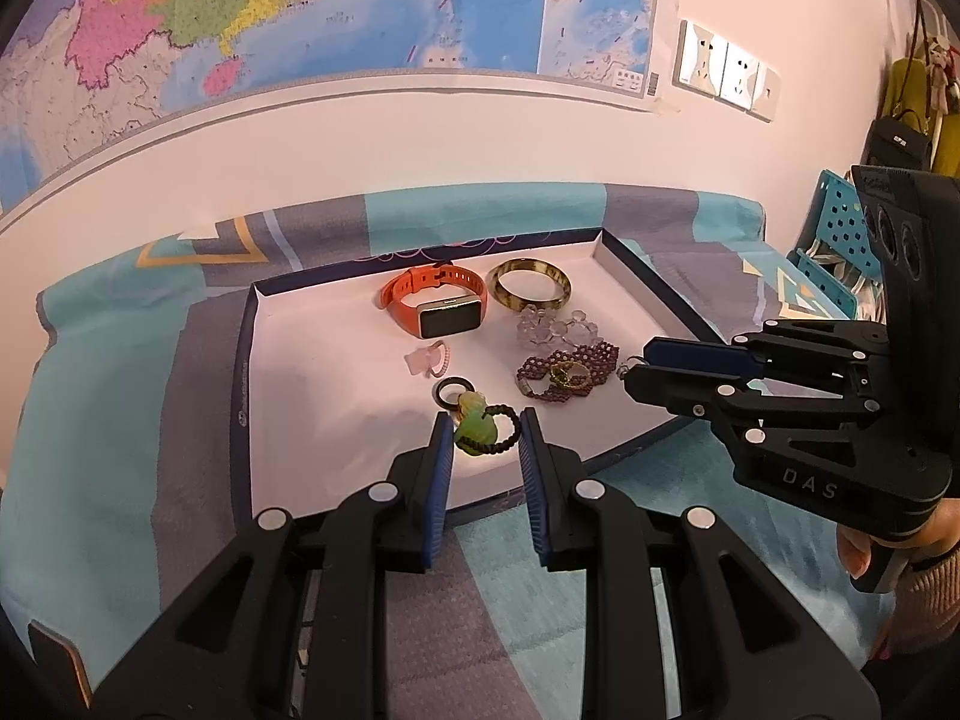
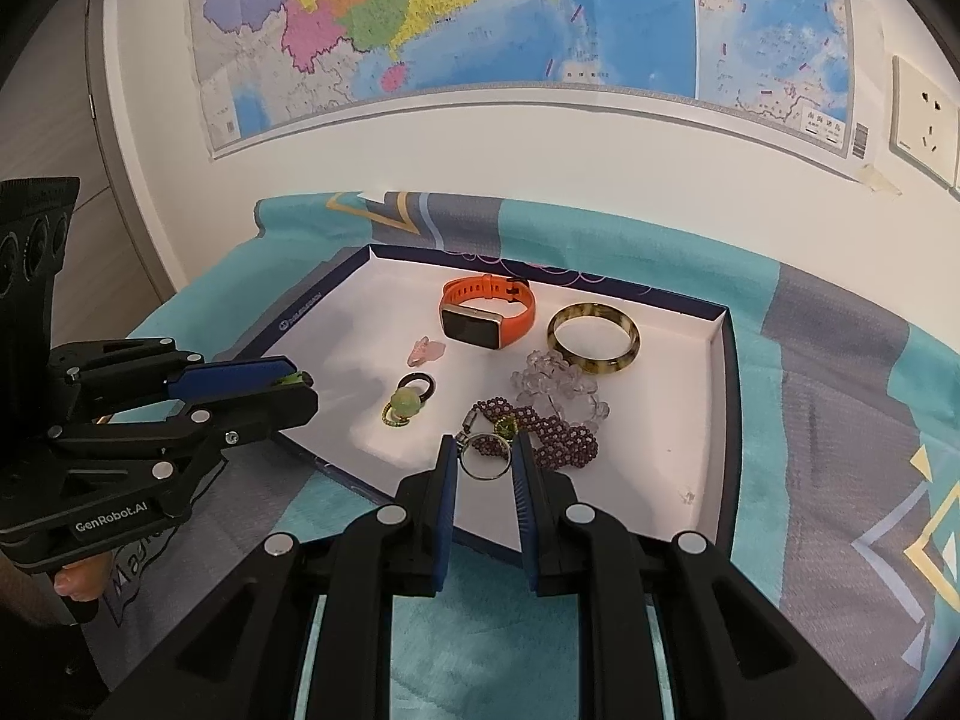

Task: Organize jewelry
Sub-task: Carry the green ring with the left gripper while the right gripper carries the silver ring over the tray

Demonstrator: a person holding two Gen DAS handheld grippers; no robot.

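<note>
Two hand-held grippers work over a shallow white-lined box lid [image 2: 717, 420] with dark blue walls, set on a surface draped in a teal, grey and yellow patterned cloth [image 2: 840, 396], below a wall map [image 2: 480, 12]. The left gripper [image 1: 483, 429] is clamped on a green charm on a black braided cord [image 1: 480, 432] at the near edge of the tray, its blue pads pressing the piece from both sides; the right wrist view shows a sliver of green between the same pads. The right gripper [image 2: 485, 459] is closed on a thin metal ring [image 2: 483, 468], which spans the gap between its pads just in front of a purple beaded bracelet [image 2: 552, 429]. Farther back in the tray lie an orange-strapped smartwatch [image 2: 486, 312] and, to its right, a mottled amber bangle [image 2: 594, 339], the two apart. A clear crystal bracelet [image 2: 558, 387] sits between the bangle and the purple beads, touching the beads. Left of centre rest a small pink charm [image 2: 427, 351], a black ring [image 2: 417, 387] and, just in front of it, a pale green bead on a ring [image 2: 401, 405]. A hand [image 1: 864, 546] grips the right gripper's handle at the right edge of the left wrist view. Wall sockets [image 1: 726, 69] hang right of the map.
</note>
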